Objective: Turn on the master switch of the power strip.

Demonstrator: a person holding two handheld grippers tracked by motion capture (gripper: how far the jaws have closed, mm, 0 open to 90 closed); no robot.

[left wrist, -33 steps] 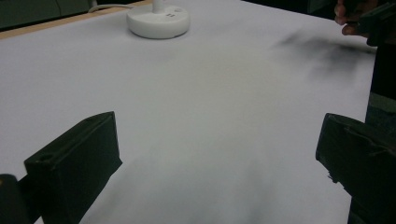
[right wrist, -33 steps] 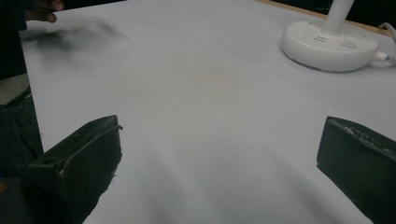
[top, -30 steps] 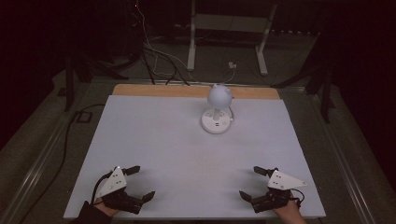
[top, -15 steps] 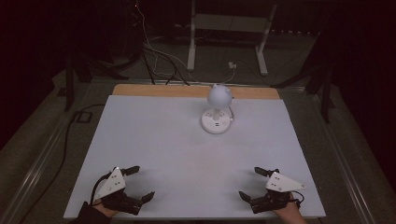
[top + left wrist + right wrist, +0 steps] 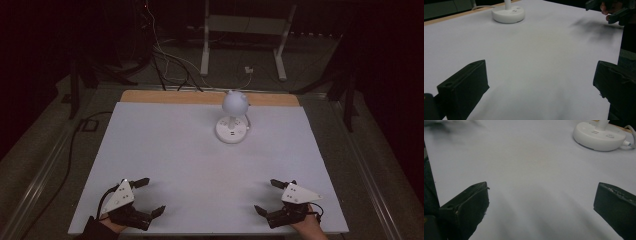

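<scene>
A small white desk lamp [image 5: 233,114] with a round head stands on a round base [image 5: 508,14] at the back middle of the white table [image 5: 190,160]; its base [image 5: 599,135] has small buttons and a cable. My left gripper [image 5: 151,196] rests near the front left edge, open, with nothing between its jaws. My right gripper [image 5: 267,196] rests near the front right edge, open and empty too. Both point toward the table's middle. The right gripper [image 5: 610,10] and the hand holding it appear far off in the left gripper view.
A wooden strip [image 5: 175,96] runs along the table's far edge. Behind it, cables [image 5: 165,60] and white stand legs [image 5: 280,55] lie on the dark floor. A black cable [image 5: 75,145] trails down the left side. Bare table surface lies between the grippers and the lamp.
</scene>
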